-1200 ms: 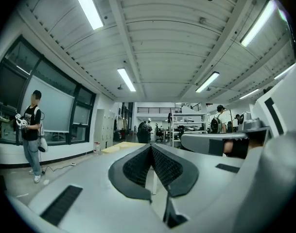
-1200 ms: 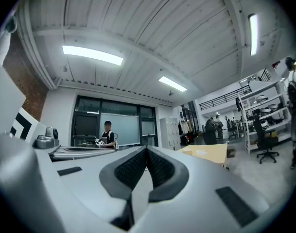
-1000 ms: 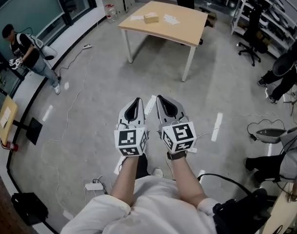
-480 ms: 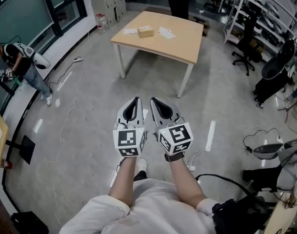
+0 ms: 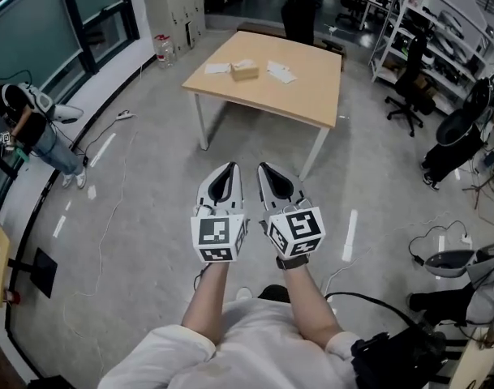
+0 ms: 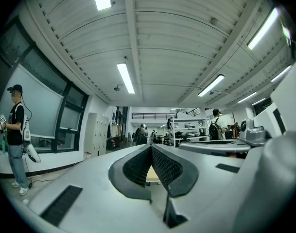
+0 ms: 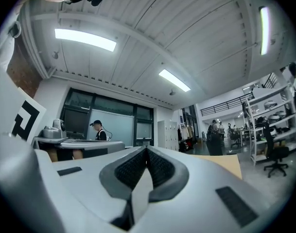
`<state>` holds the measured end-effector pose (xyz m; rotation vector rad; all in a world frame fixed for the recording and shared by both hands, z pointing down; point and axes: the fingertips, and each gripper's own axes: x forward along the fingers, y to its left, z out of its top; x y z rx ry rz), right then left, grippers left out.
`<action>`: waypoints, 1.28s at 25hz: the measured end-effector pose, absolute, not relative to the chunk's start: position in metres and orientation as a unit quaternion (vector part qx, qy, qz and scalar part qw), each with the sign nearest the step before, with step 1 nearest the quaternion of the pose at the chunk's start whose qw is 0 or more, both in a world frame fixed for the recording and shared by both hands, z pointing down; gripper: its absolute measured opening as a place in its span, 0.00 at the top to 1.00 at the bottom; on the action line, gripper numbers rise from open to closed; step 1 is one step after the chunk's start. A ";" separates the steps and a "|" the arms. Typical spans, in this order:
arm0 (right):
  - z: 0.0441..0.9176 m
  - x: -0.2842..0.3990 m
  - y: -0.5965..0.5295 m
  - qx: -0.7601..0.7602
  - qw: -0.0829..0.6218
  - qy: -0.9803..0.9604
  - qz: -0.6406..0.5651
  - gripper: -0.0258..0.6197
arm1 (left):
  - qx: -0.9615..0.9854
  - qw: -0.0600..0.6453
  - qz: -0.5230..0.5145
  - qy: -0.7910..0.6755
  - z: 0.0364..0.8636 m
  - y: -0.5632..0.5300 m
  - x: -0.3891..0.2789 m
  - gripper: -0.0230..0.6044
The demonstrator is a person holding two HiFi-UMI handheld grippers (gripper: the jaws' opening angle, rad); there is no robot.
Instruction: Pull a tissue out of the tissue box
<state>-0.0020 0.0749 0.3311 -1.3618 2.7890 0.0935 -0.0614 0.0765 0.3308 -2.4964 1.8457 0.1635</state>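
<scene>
Tissue box point(image 5: 246, 71) on the pale wooden table point(image 5: 311, 96), toward its far left part, flanked by white papers point(image 5: 281, 73), well apart from both grippers and untouched. Lower and larger in the head view than a second ago; same for the table, drawn closer across the three moments, its near corner now not far above the gripper tips in the picture.

Left gripper point(image 5: 227, 168) and right gripper point(image 5: 266, 167) side by side before the body, pointing toward the table, about level, held in the same relation to each other as before. Left gripper in its own view point(image 6: 150, 146): jaws pressed tip to tip, nothing between, only a sliver of tabletop seen through the gap lower down. Right gripper in its own view point(image 7: 147, 148): jaws closed together too, empty, with the tabletop off to the right beyond. No change in either pair of jaws since the earlier pictures.

Marker cubes point(image 5: 217, 237) turned up toward the head camera, bare forearms behind them. Person point(image 5: 32, 124) by the left-hand windows, lower in the picture than a second ago. Black office chair point(image 5: 409, 87) right of the table, closer as well. Grey floor point(image 5: 149, 217) with white tape marks point(image 5: 349, 235) beneath the hands
</scene>
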 end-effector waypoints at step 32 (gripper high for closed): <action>0.317 0.061 -0.341 -0.449 0.055 0.892 0.023 0.96 | -0.806 0.010 0.072 0.588 0.338 -0.335 -0.018 0.96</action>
